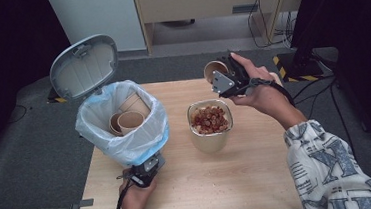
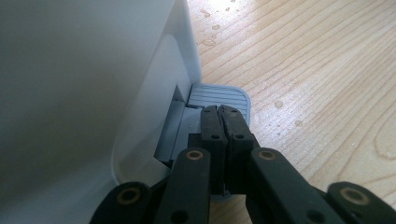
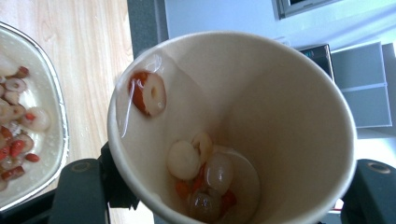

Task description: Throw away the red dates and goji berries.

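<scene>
A pale wooden counter (image 1: 239,180) stands on grey carpet, with dark equipment and cables behind. The right gripper (image 1: 229,78) holds its jaws clamped on the wall of a paper cup (image 3: 233,126), which is tilted mouth-up over the far edge of the counter. Inside the cup lie fruit pieces (image 3: 205,177), and one red slice (image 3: 148,93) clings to the wall near the rim. Just below and beside these jaws sits a bowl (image 1: 211,137) of similar fruit. The left gripper (image 2: 223,122) has its jaws clenched together with nothing between them, tips resting on the grey pedal (image 2: 219,95) at the foot of a white bin (image 1: 126,139). The bin's lid (image 1: 84,66) stands raised, and paper cups (image 1: 127,120) lie within its liner.
</scene>
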